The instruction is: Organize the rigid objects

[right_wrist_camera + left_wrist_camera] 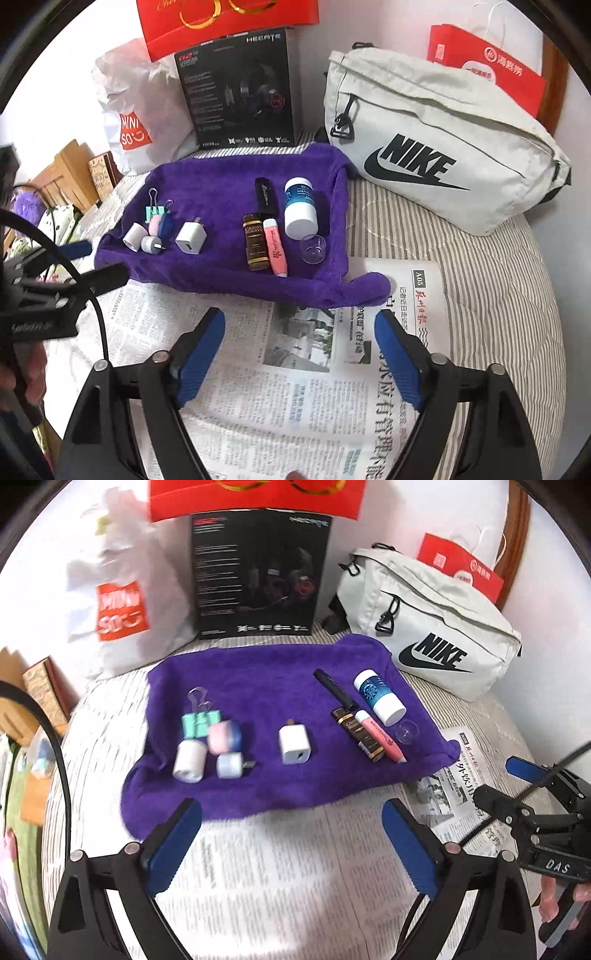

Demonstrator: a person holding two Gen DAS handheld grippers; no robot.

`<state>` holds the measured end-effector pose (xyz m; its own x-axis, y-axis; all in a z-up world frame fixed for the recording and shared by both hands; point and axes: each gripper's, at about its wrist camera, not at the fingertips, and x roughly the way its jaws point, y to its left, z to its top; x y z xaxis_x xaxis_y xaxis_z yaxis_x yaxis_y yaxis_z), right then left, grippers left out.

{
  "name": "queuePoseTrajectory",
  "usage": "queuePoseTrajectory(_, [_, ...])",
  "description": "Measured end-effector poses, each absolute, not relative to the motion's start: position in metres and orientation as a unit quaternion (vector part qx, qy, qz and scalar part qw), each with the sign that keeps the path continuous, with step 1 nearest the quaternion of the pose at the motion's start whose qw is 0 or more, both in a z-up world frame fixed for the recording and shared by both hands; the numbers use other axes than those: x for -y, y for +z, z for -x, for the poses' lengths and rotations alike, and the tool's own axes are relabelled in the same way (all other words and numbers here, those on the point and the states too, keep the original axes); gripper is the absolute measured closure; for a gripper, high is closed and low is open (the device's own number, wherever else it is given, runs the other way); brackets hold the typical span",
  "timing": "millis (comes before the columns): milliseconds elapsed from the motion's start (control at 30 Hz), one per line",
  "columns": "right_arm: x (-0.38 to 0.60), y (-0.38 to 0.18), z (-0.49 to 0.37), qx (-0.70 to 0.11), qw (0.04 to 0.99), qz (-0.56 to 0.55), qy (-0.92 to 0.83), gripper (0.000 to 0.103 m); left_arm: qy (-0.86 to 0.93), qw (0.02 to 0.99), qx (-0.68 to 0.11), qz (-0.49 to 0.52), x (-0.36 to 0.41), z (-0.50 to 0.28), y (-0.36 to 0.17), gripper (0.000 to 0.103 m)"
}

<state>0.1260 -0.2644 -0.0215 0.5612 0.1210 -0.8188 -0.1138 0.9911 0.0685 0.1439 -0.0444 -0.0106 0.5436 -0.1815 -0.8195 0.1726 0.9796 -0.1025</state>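
Observation:
A purple towel (258, 679) lies on newspaper and carries the small objects. On its left are a green binder clip (199, 723), a pink and blue piece (225, 734), a white plug (189, 762) and a small adapter (231, 765). A white charger cube (293, 745) sits mid-towel. To the right lie a black tube (336, 688), a brown tube (360, 734), a pink tube (380, 738), a white and blue bottle (378, 696) and a clear cap (407, 731). My left gripper (291, 842) hangs open and empty before the towel's near edge. My right gripper (301, 354) is open and empty over the newspaper.
A white Nike bag (436, 147) lies at the back right, a black headset box (240, 92) stands behind the towel, with a white shopping bag (136, 110) to its left. Red paper bags (487, 70) stand at the back. Newspaper (295, 398) covers striped bedding (491, 295).

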Motion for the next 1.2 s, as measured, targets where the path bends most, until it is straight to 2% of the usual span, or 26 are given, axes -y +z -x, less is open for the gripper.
queuePoseTrajectory(133, [0.259,-0.014,-0.113,-0.466,0.882,-0.023,0.063,0.015,-0.085,0.880,-0.466,0.015,0.031,-0.120,-0.006,0.001])
queuePoseTrajectory(333, [0.252,0.001,-0.089,-0.456,0.889,-0.010,0.035,0.000,-0.067,0.881,-0.467,0.023,0.021,-0.092,-0.003,0.001])
queuePoseTrajectory(1200, [0.268,0.037,-0.033,-0.433,0.902,-0.006,0.012,0.000,-0.040,0.892,-0.449,0.009,0.030,-0.046,0.025,0.001])
